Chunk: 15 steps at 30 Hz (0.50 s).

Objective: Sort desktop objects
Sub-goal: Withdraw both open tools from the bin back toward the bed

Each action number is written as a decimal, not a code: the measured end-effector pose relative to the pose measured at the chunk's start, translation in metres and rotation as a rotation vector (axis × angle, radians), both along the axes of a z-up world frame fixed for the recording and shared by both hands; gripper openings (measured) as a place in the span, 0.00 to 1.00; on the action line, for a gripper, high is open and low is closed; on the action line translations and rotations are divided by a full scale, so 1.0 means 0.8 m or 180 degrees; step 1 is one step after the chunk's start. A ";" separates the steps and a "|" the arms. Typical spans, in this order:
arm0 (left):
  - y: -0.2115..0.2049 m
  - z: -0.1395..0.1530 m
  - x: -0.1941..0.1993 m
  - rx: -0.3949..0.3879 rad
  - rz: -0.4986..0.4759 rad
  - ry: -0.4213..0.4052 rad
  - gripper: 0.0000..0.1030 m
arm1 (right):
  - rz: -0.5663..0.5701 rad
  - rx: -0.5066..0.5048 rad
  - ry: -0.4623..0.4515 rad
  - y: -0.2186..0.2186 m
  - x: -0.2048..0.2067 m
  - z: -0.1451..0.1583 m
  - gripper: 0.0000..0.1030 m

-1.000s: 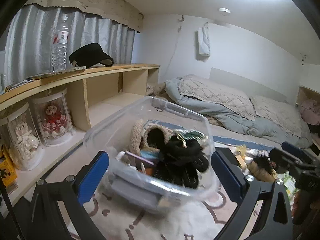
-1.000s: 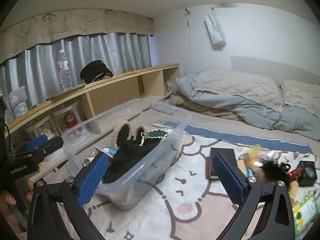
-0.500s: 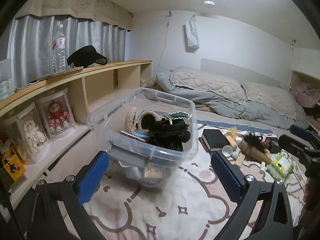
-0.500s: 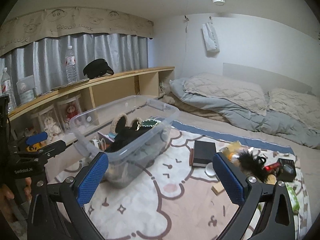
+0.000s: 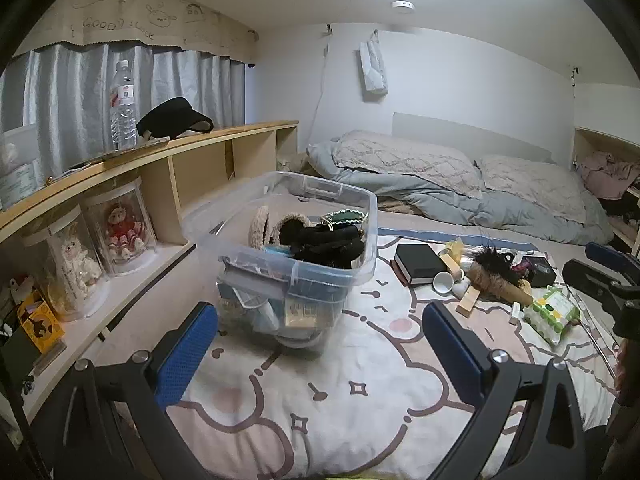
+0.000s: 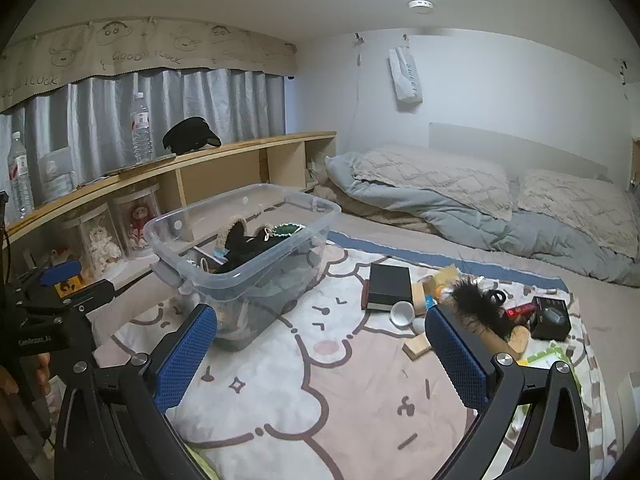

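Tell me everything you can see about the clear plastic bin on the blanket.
The clear plastic bin is a rectangular, see-through tub with rounded corners, a thick rim and no lid on it. It sits upright on the cartoon-print blanket, beside the wooden shelf. It is partly filled: black fuzzy items on top, a tan furry piece and flat packets beneath. Neither gripper touches it; the black book lies apart.

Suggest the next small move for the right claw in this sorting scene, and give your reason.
Probably ease the right claw forward and to the right toward the black book. Both claws are open and empty; the left claw faces the clear plastic bin, already partly filled. The book lies loose on the blanket at the near edge of the unsorted pile, unobstructed.
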<state>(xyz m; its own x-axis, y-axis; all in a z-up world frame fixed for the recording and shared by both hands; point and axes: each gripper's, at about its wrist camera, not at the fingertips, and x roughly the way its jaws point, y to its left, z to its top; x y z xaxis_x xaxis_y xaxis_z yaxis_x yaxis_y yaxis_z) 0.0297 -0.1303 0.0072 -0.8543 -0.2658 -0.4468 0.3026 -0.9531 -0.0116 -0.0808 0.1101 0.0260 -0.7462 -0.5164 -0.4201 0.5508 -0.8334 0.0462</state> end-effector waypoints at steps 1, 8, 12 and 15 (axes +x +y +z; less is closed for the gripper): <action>0.001 0.000 0.001 -0.0003 0.0002 -0.0004 1.00 | -0.0003 -0.0001 0.0004 0.002 0.002 0.000 1.00; 0.009 -0.002 0.008 0.0007 0.0006 -0.0001 1.00 | -0.0022 -0.0030 -0.0002 0.014 0.008 -0.002 1.00; 0.015 0.000 0.011 -0.0002 -0.0015 0.0020 1.00 | -0.0022 -0.0047 0.0005 0.018 0.013 -0.001 1.00; 0.018 0.001 0.011 -0.0016 -0.0027 0.0019 1.00 | -0.0027 -0.0048 0.0015 0.021 0.015 -0.001 1.00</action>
